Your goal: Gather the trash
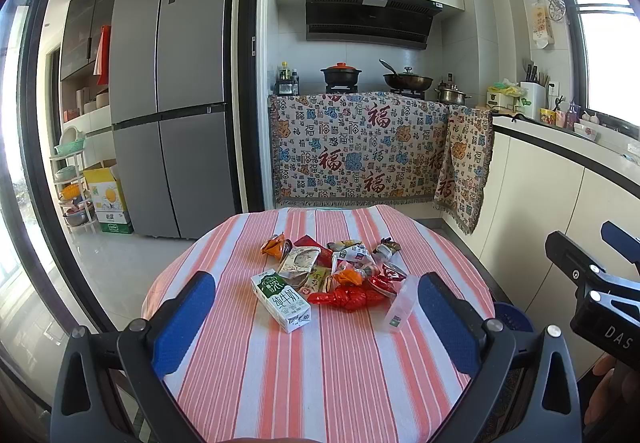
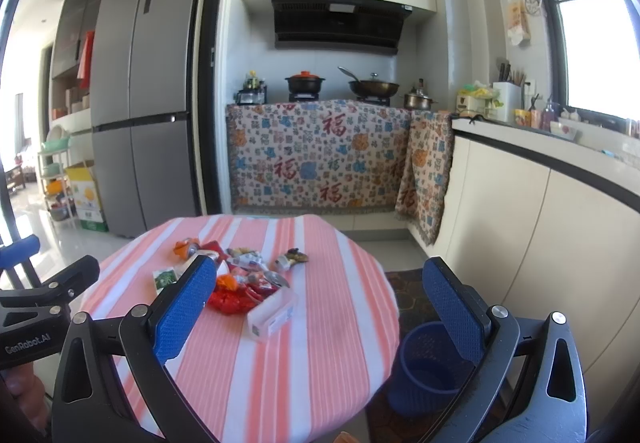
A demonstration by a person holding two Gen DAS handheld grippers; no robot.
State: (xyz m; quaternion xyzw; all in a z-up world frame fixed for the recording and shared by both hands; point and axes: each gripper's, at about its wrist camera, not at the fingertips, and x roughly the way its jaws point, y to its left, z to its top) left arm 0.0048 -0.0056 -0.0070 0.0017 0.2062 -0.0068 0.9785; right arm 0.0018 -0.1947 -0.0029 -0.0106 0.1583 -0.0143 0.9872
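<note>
We find the trash pile uncollected at the centre of the striped table; the blue bin beside the table looks empty. Left gripper and right gripper hover near the table, jaws apart, holding nothing.

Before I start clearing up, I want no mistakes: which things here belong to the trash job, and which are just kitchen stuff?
For the job:
milk carton
red knotted bag
clear plastic box
crumpled wrappers
blue bin

Just lying about:
pots on the stove
fridge
patterned cloth
</note>
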